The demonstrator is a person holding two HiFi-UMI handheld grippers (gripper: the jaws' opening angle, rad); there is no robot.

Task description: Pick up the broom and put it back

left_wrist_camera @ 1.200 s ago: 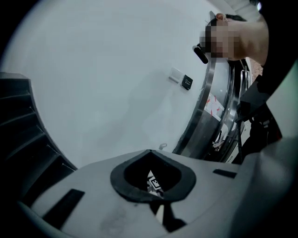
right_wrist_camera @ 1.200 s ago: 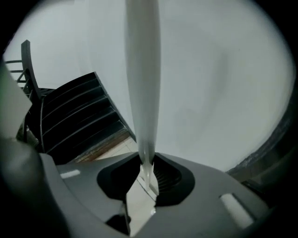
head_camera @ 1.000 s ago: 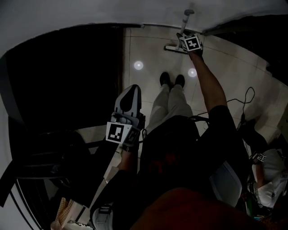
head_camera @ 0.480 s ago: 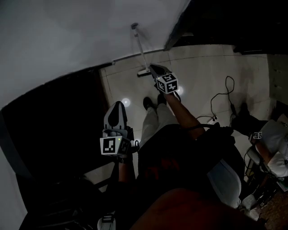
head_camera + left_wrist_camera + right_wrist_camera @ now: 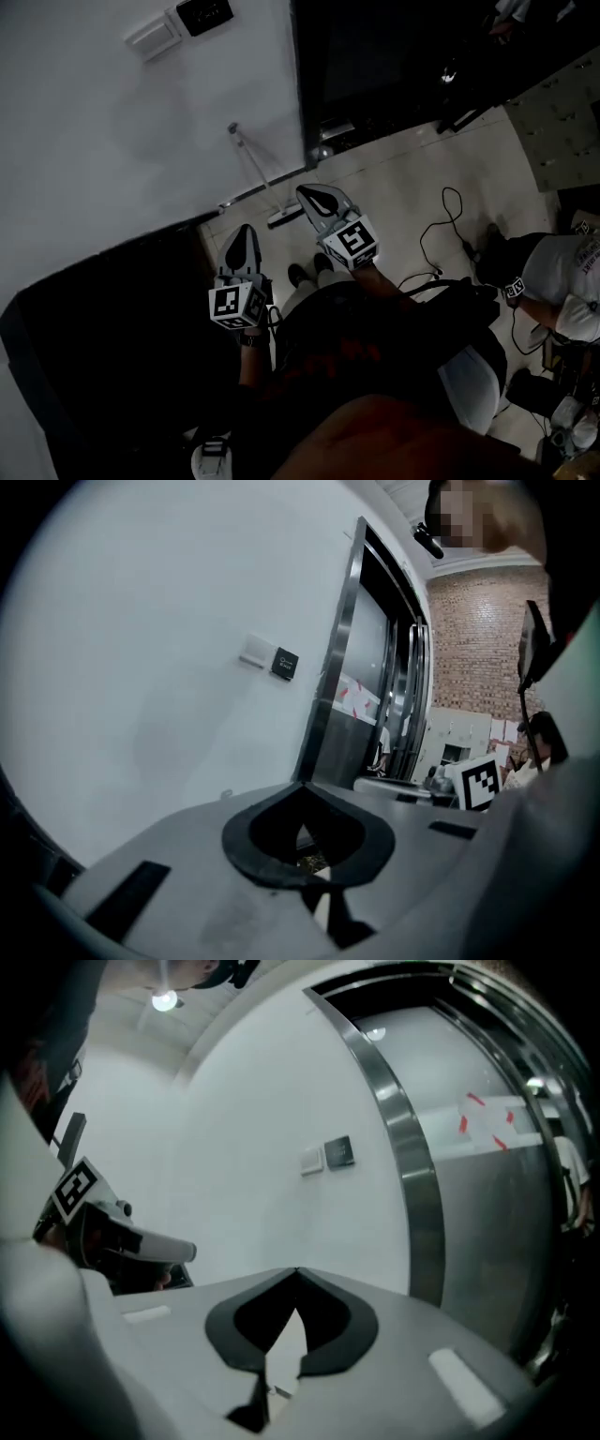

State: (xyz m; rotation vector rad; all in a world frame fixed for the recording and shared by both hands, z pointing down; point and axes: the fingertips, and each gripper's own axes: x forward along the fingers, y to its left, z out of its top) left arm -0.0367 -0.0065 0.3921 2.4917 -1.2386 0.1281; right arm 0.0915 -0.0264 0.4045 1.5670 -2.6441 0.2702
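Both claws are closed and empty. In the left gripper view the left claw (image 5: 300, 786) has its two jaws meeting at the tips, with only the dark hollow of the pads between them. In the right gripper view the right claw (image 5: 298, 1271) is pressed together in the same way, holding nothing. In the head view the broom (image 5: 255, 173) stands ahead of both claws. It leans on the white wall (image 5: 112, 141), with its handle slanting up and away to the left and its head on the floor tiles (image 5: 403, 187). The broom head lies just left of the right claw (image 5: 317, 200) and beyond the tip of the left claw (image 5: 242, 236), on that claw's right side. Neither claw touches the broom. The two claws are held side by side, with the right one reaching a little further forward, and both point toward the wall. High on the wall, beyond the left claw, sit a pale switch plate (image 5: 150, 37) and a dark panel (image 5: 204, 11). Both show again past the right claw in the right gripper view, beside a metal door frame (image 5: 408, 1166). A cable (image 5: 439, 230) loops over the floor to the right of the right claw. Further right, another person (image 5: 562, 281) is at the edge of the view.
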